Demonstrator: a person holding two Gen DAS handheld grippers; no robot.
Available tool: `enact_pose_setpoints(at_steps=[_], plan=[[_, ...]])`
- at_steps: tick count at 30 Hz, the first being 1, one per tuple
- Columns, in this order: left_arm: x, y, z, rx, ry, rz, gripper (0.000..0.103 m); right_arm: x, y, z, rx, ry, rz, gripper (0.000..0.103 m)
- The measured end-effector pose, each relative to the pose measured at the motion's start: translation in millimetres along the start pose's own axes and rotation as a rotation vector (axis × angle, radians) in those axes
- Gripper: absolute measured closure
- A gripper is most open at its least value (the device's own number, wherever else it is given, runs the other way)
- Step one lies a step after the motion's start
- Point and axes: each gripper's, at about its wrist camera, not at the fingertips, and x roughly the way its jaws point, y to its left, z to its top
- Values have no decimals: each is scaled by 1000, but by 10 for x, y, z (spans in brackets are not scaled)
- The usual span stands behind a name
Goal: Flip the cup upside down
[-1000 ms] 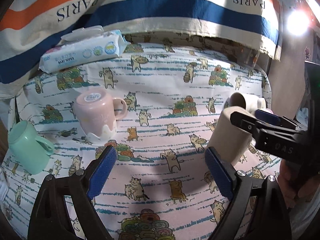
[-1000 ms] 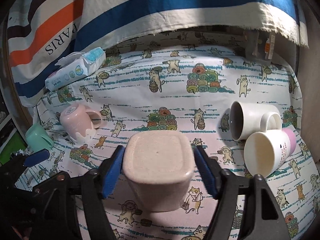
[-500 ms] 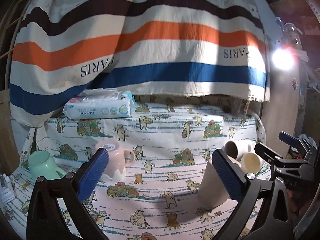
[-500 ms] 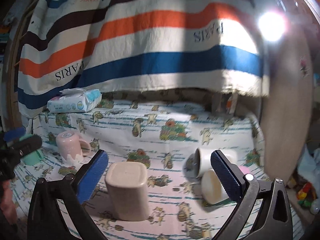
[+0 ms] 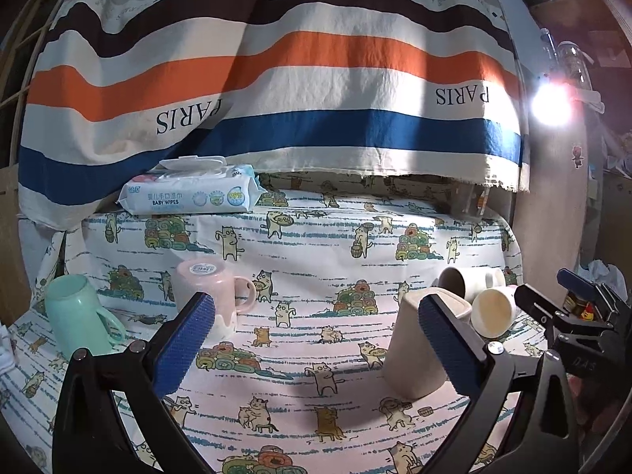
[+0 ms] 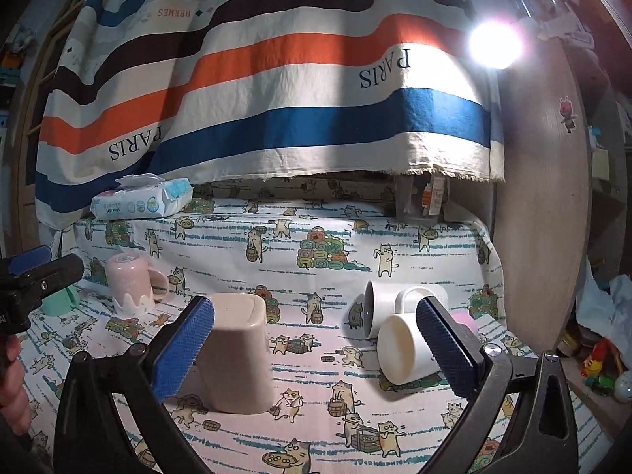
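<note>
Beige squarish plastic cup (image 6: pixel 237 355), inverted, on cat-print cloth (image 6: pixel 316 268); glossy white mugs (image 6: pixel 399 349) right of it, toppled. Both hand-held grippers (image 5: pixel 316 339) (image 6: pixel 314 339) spread, empty.

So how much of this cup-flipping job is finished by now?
Done, it seems: the beige squarish plastic cup stands bottom-up on the cat-print cloth, as does the pink mug. In hand: nothing; the right gripper and left gripper are both open and empty. Possibly left: the white mug and cream cup lie on their sides, and the mint-green mug stands tilted.
</note>
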Motion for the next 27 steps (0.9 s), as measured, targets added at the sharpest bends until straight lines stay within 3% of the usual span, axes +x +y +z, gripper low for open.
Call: enact_pose_setpoints(at_steps=[11,17,27], plan=[[106,-180,-153,82,14,47,1,67,-30,-39,28,22,32,0],[142,-206,-176,89,46,38,0,284,5,-95,24,150,40,0],[160,-222,-181,94,52,50,0,280,2,-114,23,148,35,0]])
